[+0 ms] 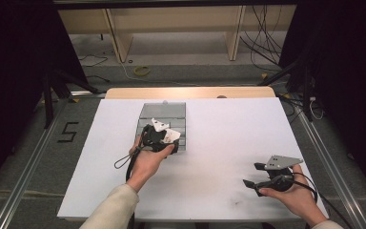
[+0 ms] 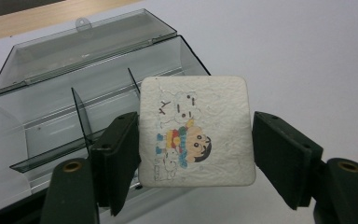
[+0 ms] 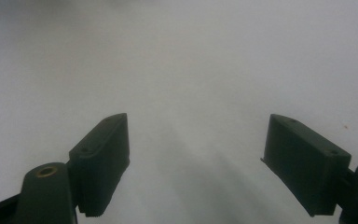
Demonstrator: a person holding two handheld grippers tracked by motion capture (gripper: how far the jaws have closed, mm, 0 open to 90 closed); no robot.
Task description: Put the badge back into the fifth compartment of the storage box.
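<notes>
Hovering over the open box (image 2: 74,107), the left gripper (image 2: 196,154) barely pinches a card (image 2: 196,130), perhaps loosely; it may slip. The right gripper (image 3: 196,163) gapes empty, well right of the box.

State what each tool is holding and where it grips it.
The left tool holds a white square cartoon coaster by its two side edges, above the open clear plastic box. The right tool holds nothing; its jaws stand open.
</notes>
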